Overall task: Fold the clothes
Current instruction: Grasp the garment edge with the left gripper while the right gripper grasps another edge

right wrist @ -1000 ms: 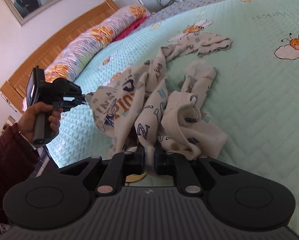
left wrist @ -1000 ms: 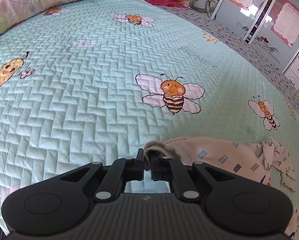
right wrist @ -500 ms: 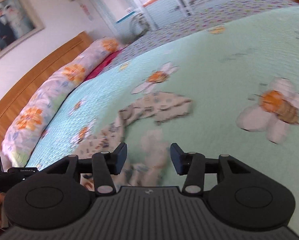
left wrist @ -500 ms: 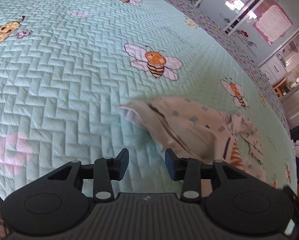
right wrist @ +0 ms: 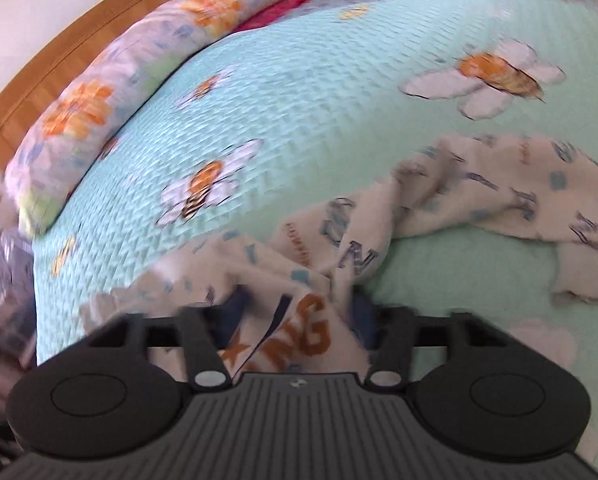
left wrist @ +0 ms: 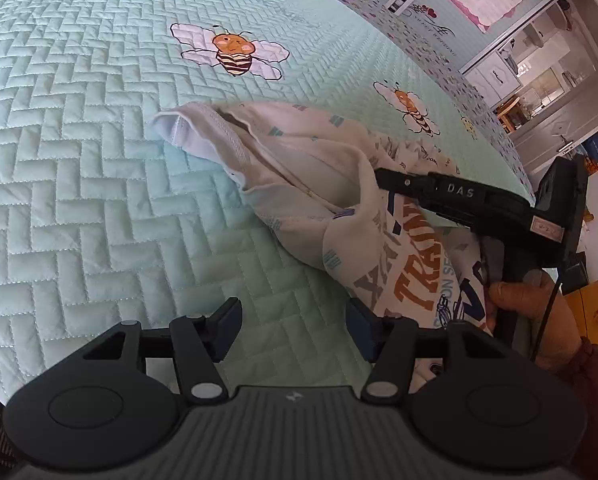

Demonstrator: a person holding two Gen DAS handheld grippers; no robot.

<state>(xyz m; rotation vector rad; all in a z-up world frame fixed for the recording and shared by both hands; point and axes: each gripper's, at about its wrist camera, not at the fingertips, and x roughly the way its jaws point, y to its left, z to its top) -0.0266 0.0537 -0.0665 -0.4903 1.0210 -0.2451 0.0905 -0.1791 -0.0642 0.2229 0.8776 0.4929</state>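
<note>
The printed garment is lying crumpled on the mint bee-patterned quilt of the bed. The left gripper is being held above bare quilt just beside it, jaws opening with nothing between them. The right gripper is being closed around a fold of the cloth — the blurred view is leaving the pads' contact unclear
</note>
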